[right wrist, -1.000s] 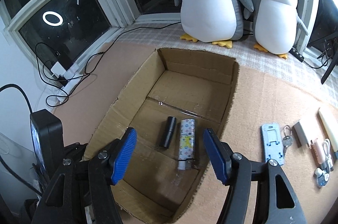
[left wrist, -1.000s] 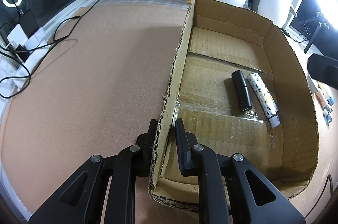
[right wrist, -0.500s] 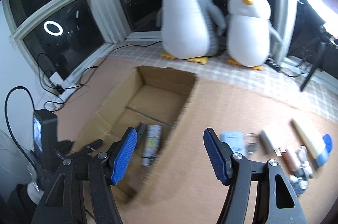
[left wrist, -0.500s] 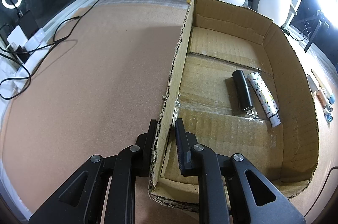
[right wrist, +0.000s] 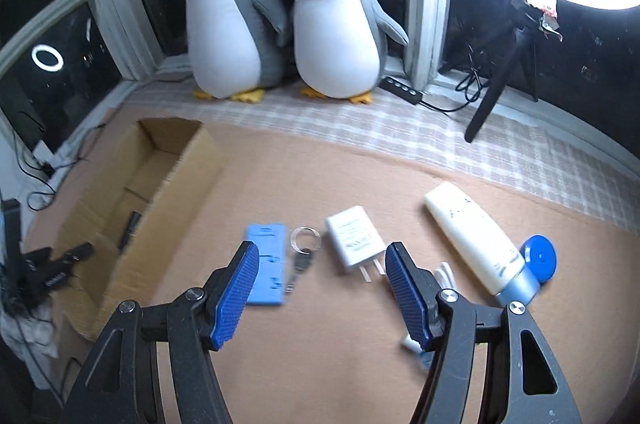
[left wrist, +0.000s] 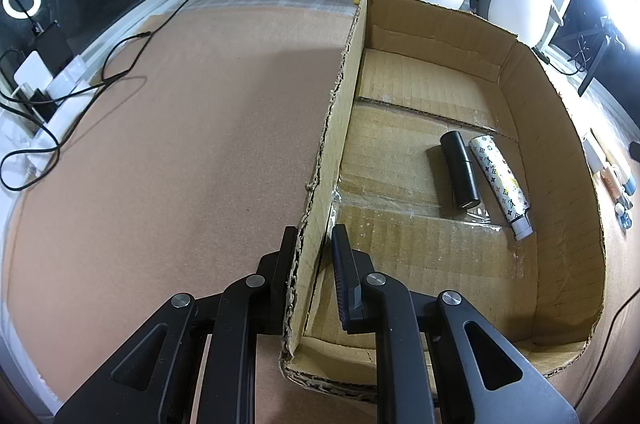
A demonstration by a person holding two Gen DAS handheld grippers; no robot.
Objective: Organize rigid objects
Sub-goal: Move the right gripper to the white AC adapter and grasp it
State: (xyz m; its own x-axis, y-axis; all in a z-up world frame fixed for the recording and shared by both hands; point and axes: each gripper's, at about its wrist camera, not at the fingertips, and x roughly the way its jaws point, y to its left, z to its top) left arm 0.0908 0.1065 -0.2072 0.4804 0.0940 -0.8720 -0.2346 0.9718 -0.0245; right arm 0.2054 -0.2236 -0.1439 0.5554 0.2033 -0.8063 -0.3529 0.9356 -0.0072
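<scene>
The cardboard box [left wrist: 548, 128] sits on the tan mat, left of the loose stuff. Left gripper [left wrist: 314, 264] is clamped on the box's near-left wall, one finger each side. Right gripper [right wrist: 320, 288] is spread wide, holding nothing, above the mat. Right of it lies a white tube [right wrist: 476, 244], further in a white charger [right wrist: 352, 240] and blue holder [right wrist: 266, 264]. In the box, right of centre: a black cylinder [left wrist: 459, 174] touching a patterned tube [left wrist: 499, 180].

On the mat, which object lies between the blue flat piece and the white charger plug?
In the right wrist view, a key ring with a small key lies between the blue flat piece and the white charger plug.
</scene>
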